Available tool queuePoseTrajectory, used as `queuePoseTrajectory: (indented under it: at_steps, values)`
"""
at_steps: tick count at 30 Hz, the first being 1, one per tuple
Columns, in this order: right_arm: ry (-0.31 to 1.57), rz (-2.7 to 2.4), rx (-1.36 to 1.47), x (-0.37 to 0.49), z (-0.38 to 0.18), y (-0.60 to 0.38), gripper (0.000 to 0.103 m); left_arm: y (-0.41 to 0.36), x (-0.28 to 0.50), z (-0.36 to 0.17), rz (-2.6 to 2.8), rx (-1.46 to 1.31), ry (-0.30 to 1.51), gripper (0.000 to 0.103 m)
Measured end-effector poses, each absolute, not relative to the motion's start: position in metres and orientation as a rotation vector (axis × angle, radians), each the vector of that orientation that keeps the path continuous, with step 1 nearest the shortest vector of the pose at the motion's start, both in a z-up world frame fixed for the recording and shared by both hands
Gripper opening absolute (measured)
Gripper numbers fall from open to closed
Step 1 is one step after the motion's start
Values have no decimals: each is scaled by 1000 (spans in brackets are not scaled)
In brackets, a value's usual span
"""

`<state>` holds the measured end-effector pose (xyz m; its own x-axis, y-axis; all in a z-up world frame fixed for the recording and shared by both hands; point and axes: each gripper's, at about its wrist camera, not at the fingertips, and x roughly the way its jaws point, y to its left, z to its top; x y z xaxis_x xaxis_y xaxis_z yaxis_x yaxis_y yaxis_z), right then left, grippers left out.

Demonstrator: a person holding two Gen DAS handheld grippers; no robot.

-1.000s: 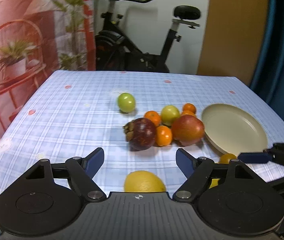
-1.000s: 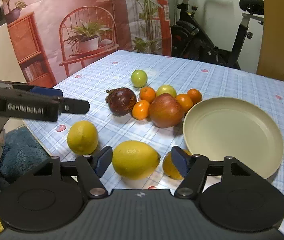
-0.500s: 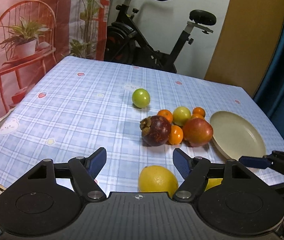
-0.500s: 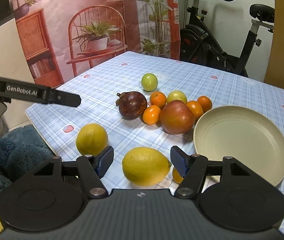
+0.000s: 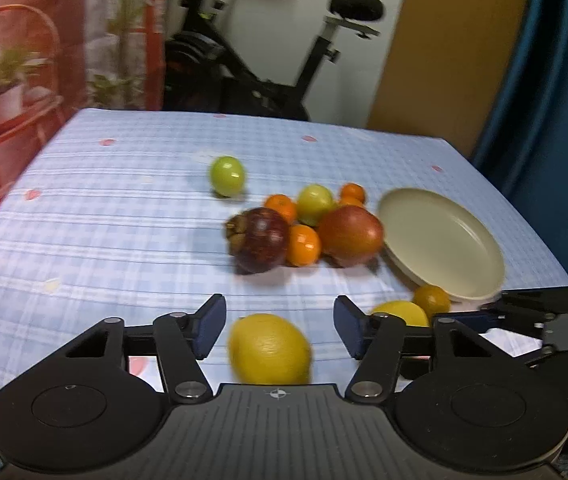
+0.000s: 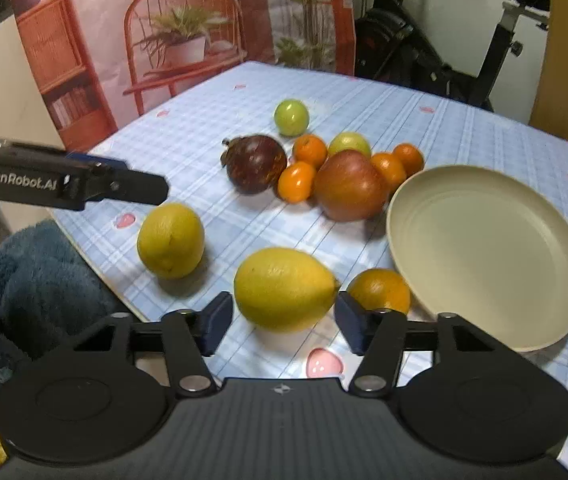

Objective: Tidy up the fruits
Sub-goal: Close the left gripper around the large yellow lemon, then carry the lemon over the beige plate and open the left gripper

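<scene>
Fruits lie on your checked surface (image 6: 464,128), most of them bunched beside the cream plate (image 6: 488,252), which holds nothing. A red apple (image 6: 350,186) sits just beside the plate's rim, with small oranges (image 6: 310,150) pressed around it, a dark mangosteen (image 6: 256,162) on its far-left side and a green fruit (image 6: 349,143) behind. One more green fruit (image 6: 291,117) stands apart, farther back, with open cloth all round it.

Nearer you, three pieces lie close to the surface's front edge. Your right tongs (image 6: 282,316) straddle a long lemon (image 6: 284,288); the jaws are closing, yet a sliver of gap shows at each pad, so they are not grasping it. A single orange (image 6: 380,290) sits just beside that lemon, between it and the plate rim, leaving little room on that side.

Your left tongs (image 5: 280,326) frame a round lemon (image 5: 270,348) in the same way: jaws closing, fruit between them, pads clear of the skin. From the right wrist view this lemon (image 6: 170,240) rests near the surface's left edge, above a blue rug (image 6: 32,276) on the floor.

Past the fruit cluster the cloth runs bare toward an exercise bike (image 5: 268,60).
</scene>
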<state>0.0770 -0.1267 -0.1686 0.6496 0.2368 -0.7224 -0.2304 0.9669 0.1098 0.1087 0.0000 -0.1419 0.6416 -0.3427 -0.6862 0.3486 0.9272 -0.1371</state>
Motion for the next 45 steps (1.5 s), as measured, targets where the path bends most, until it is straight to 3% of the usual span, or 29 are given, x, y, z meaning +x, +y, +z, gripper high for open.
queuePoseTrajectory:
  at_steps: [17, 20, 26, 45]
  values:
    - [764, 297, 2, 98, -179, -119, 57, -50, 157, -174, -601, 26, 942, 61]
    - [765, 307, 1, 103, -181, -119, 56, -52, 169, -180, -604, 7, 965, 54]
    - [738, 279, 9, 108, -179, -125, 56, -49, 181, -183, -627, -55, 974, 52]
    - [771, 269, 35, 135, -191, -124, 67, -45, 183, -184, -633, -93, 975, 53]
